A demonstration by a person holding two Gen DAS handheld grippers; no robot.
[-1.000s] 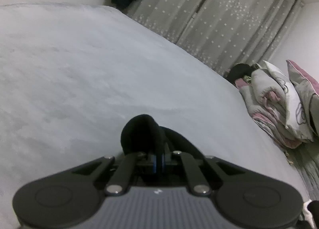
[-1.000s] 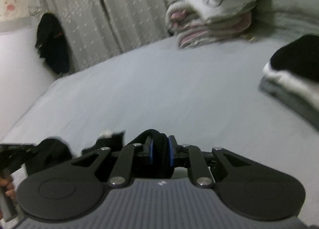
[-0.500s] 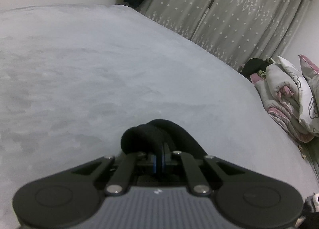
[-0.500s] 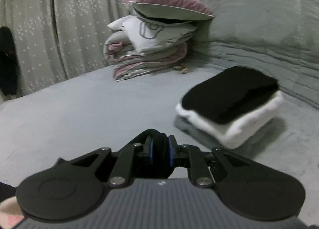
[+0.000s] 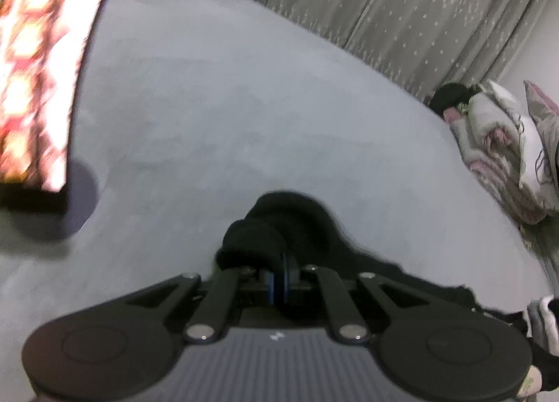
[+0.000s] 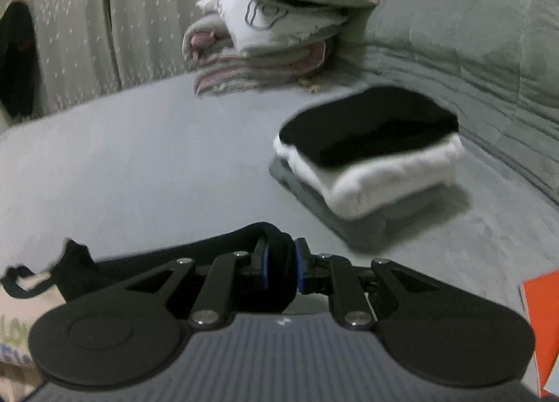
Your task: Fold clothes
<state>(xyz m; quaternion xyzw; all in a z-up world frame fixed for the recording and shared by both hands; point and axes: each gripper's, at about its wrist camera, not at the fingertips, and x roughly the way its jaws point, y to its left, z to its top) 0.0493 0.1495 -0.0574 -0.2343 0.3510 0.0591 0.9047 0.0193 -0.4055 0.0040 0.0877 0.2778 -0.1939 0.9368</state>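
A black garment [image 5: 290, 223] bunches up in front of my left gripper [image 5: 279, 279], which is shut on a fold of it just above the grey bed [image 5: 244, 105]. The same black garment [image 6: 181, 255] stretches leftward from my right gripper [image 6: 281, 269], which is shut on another edge of it. Beyond the right gripper, to its right, sits a stack of folded clothes [image 6: 370, 160]: black on top, white under it, grey at the bottom.
A lit phone screen [image 5: 38, 80] hangs at the left in the left wrist view. Pillows and folded bedding [image 6: 272, 38] pile up by the grey headboard [image 6: 471, 35]. Dotted curtains [image 5: 401, 7] line the far side. An orange object [image 6: 541, 314] shows at the right edge.
The right gripper has swung right, from the curtains to the folded stack, which now looks closer. The left view has shifted and a lit phone screen has come in at the left. Both grippers stay shut.
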